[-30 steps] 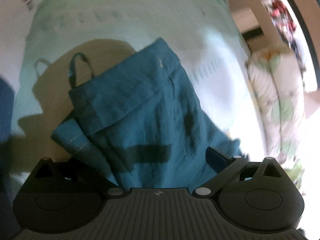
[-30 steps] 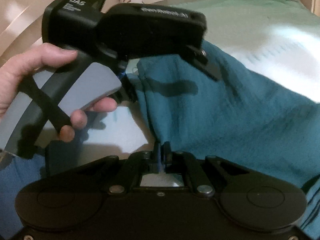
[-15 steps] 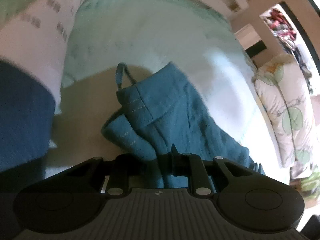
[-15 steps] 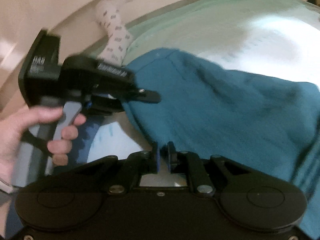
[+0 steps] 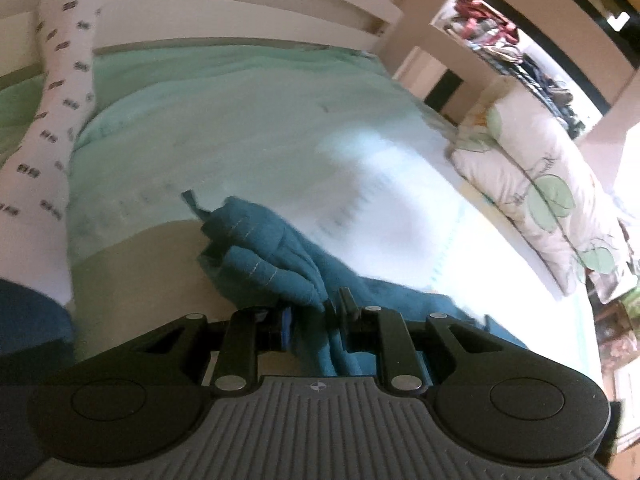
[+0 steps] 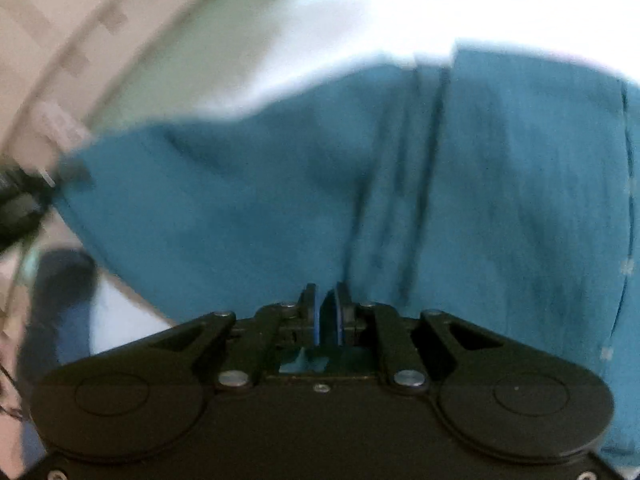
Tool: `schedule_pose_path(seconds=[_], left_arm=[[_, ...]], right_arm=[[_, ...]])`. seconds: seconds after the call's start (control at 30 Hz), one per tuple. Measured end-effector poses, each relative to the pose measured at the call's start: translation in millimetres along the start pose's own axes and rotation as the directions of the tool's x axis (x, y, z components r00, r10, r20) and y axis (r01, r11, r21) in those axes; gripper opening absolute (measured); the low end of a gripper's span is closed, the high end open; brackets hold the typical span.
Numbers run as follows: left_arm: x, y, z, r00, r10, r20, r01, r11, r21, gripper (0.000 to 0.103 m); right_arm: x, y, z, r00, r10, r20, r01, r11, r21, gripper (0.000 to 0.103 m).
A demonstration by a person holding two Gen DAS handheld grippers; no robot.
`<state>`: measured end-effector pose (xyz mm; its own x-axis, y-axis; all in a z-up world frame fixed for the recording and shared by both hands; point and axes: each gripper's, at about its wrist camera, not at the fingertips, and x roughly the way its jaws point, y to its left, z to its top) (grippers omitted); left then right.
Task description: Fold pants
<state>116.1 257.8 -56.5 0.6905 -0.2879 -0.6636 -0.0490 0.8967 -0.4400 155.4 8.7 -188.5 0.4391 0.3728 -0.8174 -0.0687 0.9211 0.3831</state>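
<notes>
One pair of teal pants [image 5: 276, 248] and two grippers, left [image 5: 314, 318] and right [image 6: 326, 312]. One bed [image 5: 240, 120]. Possibly two floral pillows [image 5: 536, 196], though blur makes that uncertain.

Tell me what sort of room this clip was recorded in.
Most likely a bedroom. The teal pants lie on a bed with a pale green sheet, a leaf-print pillow rests at one side, and a white wooden bed frame runs behind.

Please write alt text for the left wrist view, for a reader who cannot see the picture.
The left gripper is shut on a bunched fold of teal pants, seen from just behind its fingers. Beyond lies a bed with a pale green sheet; a leaf-patterned pillow lies at the right and a white patterned cloth at the left.
</notes>
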Motion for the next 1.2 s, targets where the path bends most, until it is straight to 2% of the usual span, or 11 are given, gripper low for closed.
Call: schedule_pose_path(seconds=[0.1,0.23,0.37,0.5,0.57,0.63,0.77,0.83,1.03,1.2], left_arm=[[-1.2,-17.6,0.8,1.0,-0.02,0.005,0.02,0.999,0.044,0.021],[4.9,-41.9,0.1,0.999,-0.042,0.004,0.041,0.996,0.078,0.021],[13.9,-67.2,-5.3,0.997,-0.08,-0.02,0.082,0.99,0.113,0.021],[35.6,-74.2,-11.2,0.995,-0.058,-0.082,0.064,0.995,0.082,0.021],[36.0,-68.0,-14.3,0.995,-0.061,-0.081,0.064,0.997,0.036,0.023],[31.0,-61.0,-14.7,0.996,-0.053,-0.075,0.055,0.998,0.025,0.038],[17.3,-43.6,-1.6,0.997,-0.041,-0.073,0.044,0.998,0.048,0.056],[14.5,-24.7,12.8,0.994,-0.047,-0.098,0.053,0.997,0.057,0.075],[18.2,33.8,43.6,0.988,0.0,-0.152,0.007,0.999,0.046,0.075],[42.3,75.9,49.8,0.969,-0.055,-0.239,0.04,0.997,-0.067,0.075]], right_arm=[[-4.1,-4.4,-2.9,1.0,0.023,0.005,-0.023,1.0,0.009,0.006],[-18.5,-15.2,1.1,0.999,0.04,0.018,-0.04,0.999,0.02,0.018],[-35.7,-21.9,2.3,0.998,0.031,0.052,-0.032,0.999,0.016,0.018],[-47.1,-30.4,4.1,0.997,0.029,0.071,-0.031,0.999,0.033,0.018],[-53.8,-32.9,3.4,0.996,0.026,0.083,-0.029,0.999,0.031,0.018],[-59.8,-34.0,2.3,0.995,0.032,0.092,-0.034,0.999,0.024,0.018],[-55.2,-28.9,4.9,0.996,0.031,0.081,-0.031,1.0,-0.001,0.018],[-52.7,-25.0,4.0,0.997,0.031,0.076,-0.03,1.0,-0.008,0.018],[-46.7,-13.9,2.7,0.997,0.04,0.068,-0.038,0.999,-0.024,0.018],[-44.1,-12.9,4.9,0.998,0.03,0.051,-0.028,0.999,-0.035,0.019]])
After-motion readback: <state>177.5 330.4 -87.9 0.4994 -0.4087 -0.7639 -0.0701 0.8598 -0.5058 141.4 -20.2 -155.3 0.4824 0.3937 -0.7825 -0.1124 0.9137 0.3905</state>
